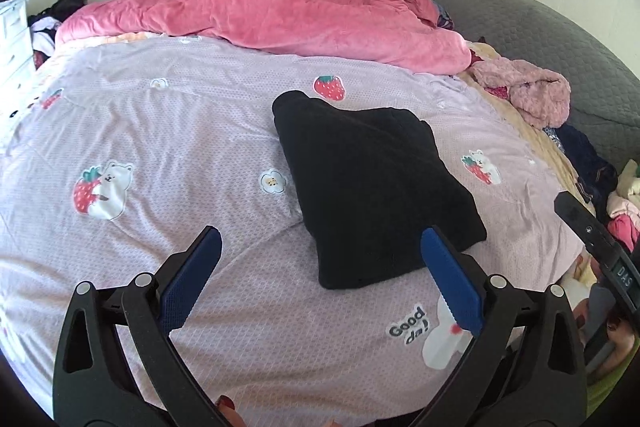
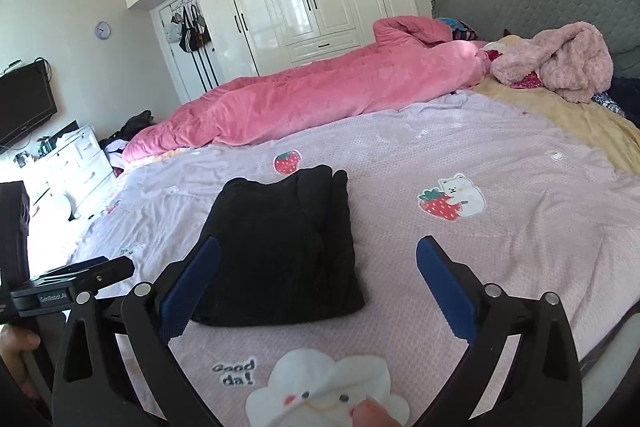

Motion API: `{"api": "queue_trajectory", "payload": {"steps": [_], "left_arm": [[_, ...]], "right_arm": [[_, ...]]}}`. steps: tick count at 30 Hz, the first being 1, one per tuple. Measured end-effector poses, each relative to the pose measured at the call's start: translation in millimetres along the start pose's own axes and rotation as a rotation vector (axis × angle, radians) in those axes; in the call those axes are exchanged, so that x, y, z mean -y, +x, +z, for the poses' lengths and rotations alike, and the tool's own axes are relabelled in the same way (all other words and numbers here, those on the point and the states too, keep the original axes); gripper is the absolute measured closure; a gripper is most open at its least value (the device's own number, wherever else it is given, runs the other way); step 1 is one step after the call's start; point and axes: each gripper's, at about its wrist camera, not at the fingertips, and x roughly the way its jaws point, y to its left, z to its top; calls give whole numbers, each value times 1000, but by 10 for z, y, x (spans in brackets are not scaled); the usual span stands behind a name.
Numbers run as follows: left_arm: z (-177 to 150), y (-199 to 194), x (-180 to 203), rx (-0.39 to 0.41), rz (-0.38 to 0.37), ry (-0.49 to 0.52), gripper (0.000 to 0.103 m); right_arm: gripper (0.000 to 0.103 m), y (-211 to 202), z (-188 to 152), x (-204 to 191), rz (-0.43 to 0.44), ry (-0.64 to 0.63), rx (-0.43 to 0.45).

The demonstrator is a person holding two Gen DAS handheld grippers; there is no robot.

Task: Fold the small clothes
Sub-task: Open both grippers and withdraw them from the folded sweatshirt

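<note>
- My left tool (image 1: 320,255) and right tool (image 2: 318,265) are both wide open and hold nothing.
- The black cloth (image 1: 372,183) lies folded on the bed (image 1: 160,131), just past my tools.
- Next I should lift away gently so the neat fold stays flat.

Both grippers, left gripper (image 1: 320,247) and right gripper (image 2: 318,255), are showing black triangular frames, ribbed blue pads (image 1: 452,283), silver rivets (image 2: 493,290).
</note>
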Motion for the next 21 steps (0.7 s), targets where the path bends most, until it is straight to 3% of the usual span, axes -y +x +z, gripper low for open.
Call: {"api": "queue_trajectory", "payload": {"steps": [10, 18, 21], "left_arm": [[-222, -170, -77, 15, 27, 11, 9], [-511, -171, -169, -15, 36, -18, 9], [-621, -137, -228, -32, 55, -36, 9]], "right_arm": [[4, -207, -174, -178, -26, -76, -15], [4, -55, -515, -276, -109, -161, -142], [4, 3, -611, -262, -102, -160, -174]]}}
